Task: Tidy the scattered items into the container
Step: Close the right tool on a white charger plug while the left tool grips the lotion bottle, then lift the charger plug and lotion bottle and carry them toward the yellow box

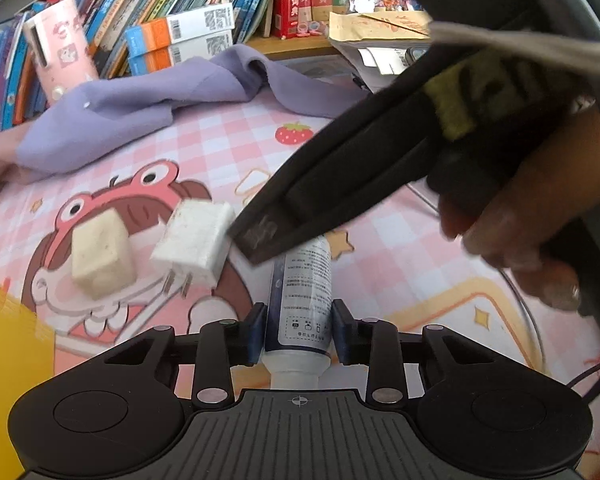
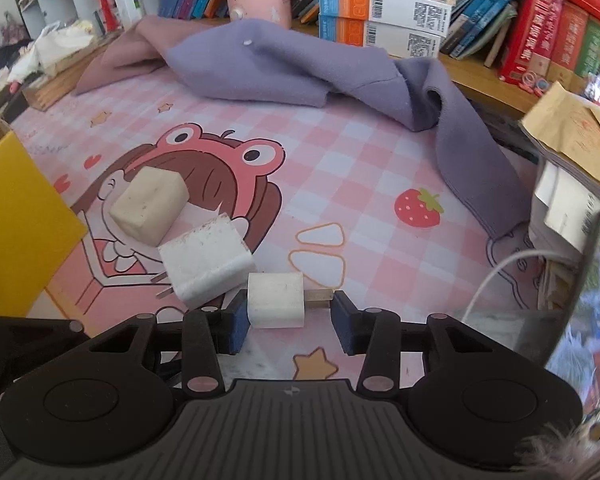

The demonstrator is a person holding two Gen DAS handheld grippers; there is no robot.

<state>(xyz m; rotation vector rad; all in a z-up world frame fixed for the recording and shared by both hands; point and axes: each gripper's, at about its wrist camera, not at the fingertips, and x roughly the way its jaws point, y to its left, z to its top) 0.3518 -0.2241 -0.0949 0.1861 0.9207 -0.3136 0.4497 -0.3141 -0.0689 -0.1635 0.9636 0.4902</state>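
The left tool (image 1: 298,330) is closed on a white bottle (image 1: 302,300) lying on the table (image 1: 380,208). The right tool (image 2: 288,322) is open around a small white charger (image 2: 276,300), one pad touching it. A bigger white plug (image 2: 204,266) and a cream block (image 2: 150,204) lie just beyond, near the yellow box (image 2: 16,224) at the table's left edge.

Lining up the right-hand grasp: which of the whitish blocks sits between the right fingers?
The small white square charger with a cable plug on its side; the larger white two-pronged charger and the cream eraser block lie farther left.
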